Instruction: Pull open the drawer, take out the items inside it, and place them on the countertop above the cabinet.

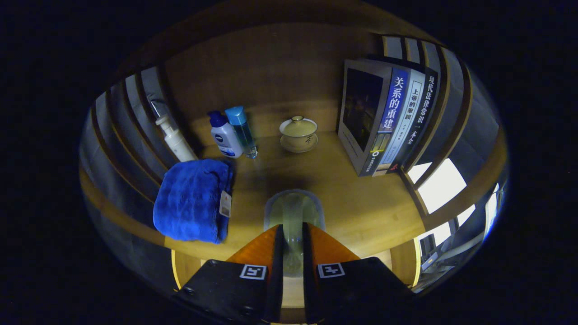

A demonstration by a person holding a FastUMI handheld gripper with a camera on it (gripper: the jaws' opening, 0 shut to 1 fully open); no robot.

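Gripper view looks down along the tool (292, 234), whose two fingers stand close together with only a narrow gap, and a translucent pale-green glass cup (293, 212) sits in that gap, its rim reaching just ahead of the fingertips. Both fingers appear to press on the cup's sides. The cup is over the near part of the wooden tabletop (352, 198); whether its base touches the wood cannot be told.

Left of the fingers, a folded blue plush towel (192, 201) with a small paper tag lies on the tabletop, at its front edge. Beyond the towel stands a white pump-top bottle (174, 137), and beside that a white bottle with a dark blue cap (224, 135) touching a clear blue-tinted bottle with a light blue cap (244, 133). Farther back, well beyond the fingertips, a cream ceramic lidded tea bowl on its saucer (298, 133) stands near the wooden back panel. To the right, a row of upright books (388, 122) leans against the slatted side. Below the tabletop's front edge, pale wood shows between and beside the fingers.
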